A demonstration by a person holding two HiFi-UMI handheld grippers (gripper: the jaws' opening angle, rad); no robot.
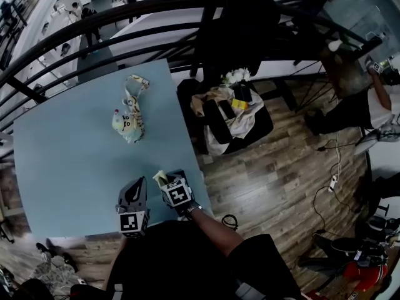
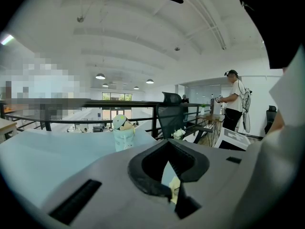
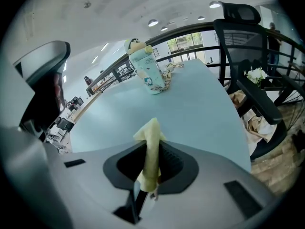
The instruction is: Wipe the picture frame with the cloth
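Right gripper [image 3: 148, 170]: jaws were clamped on the cloth [image 3: 151, 142], low over the near edge of the table [image 1: 69, 161].
Left gripper [image 2: 170, 185]: it sat just beside the right one, on its left. Its jaws were almost together with a thin slit between them. A pale yellowish scrap showed in the slit, and whether it was pinched there could not be told.
Cloth, look: pale yellow and thin, gathered into a narrow fold that rose past the jaw tips to a soft, crumpled peak. A short tail hung behind the grip.
Cloth, place: between the right jaws, with its free end pointing ahead over the table.
Picture frame: none showed in any view, so its place relative to either gripper was unknown.
Ahead of both grippers: a pale green bottle [image 1: 128, 120] with a figure top and a patterned strap stood well apart from them, further along the table.
Risk, slipping: only a slim fold seemed to be held, so rubbing hard would likely drag the cloth out.
Risk, wrong target: with no frame in sight, a wipe could land on the bottle and tip it.
Risk, edge: a cloth dropped here would probably fall off the table.
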